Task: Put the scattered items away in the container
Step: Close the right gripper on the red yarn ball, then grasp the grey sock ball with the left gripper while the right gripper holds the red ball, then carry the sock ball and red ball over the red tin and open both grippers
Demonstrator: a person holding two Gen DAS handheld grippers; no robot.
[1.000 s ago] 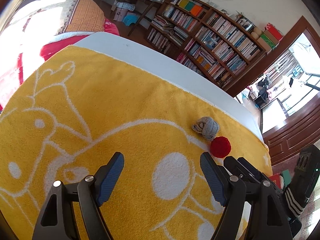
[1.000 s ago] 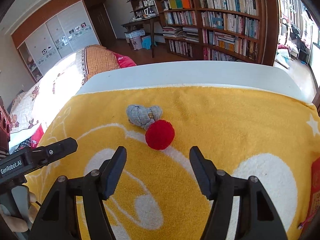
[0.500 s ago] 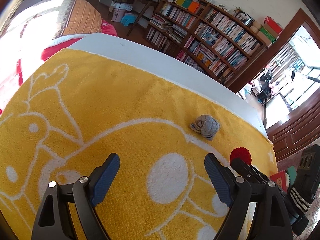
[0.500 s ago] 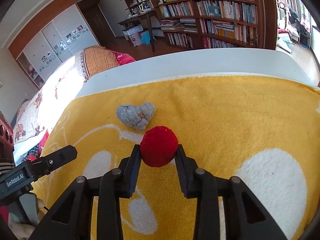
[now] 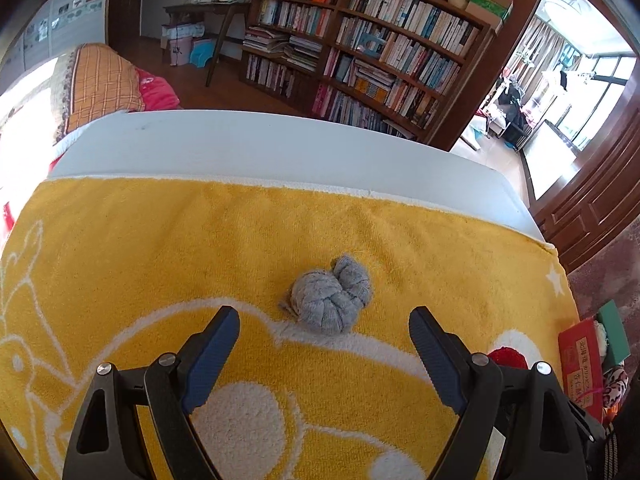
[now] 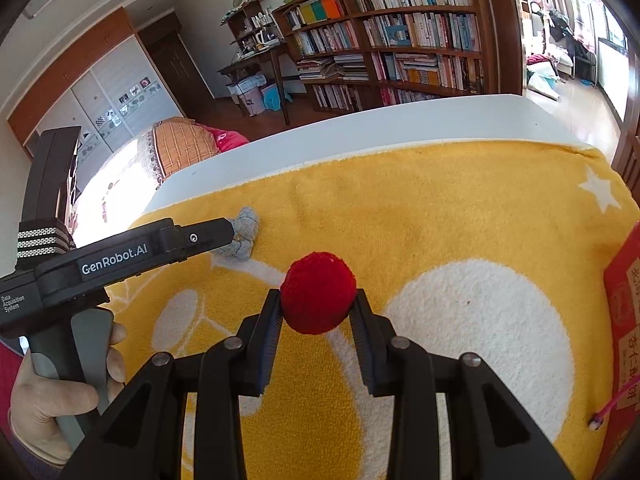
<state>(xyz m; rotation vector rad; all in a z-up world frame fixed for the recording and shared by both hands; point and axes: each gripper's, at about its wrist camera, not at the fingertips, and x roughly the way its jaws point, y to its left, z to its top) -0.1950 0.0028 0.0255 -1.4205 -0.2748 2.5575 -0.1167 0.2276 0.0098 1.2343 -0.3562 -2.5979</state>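
Tall wooden bookshelves [image 5: 372, 48] (crammed full), dark wood floor [image 5: 192, 88], bright sunlit windows [image 5: 592, 80] at right.

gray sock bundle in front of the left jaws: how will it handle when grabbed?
The gray sock bundle looks like soft knit rolled into a knot, so it will probably squash rather than resist. It is lumpy, not round, and sits on the terry yellow towel, so rolling seems unlikely. A loose fold may snag or unravel.

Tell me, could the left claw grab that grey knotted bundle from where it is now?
Probably yes. The left claw is open, the grey bundle lies just ahead between its fingers, and only bare yellow towel lies between them.
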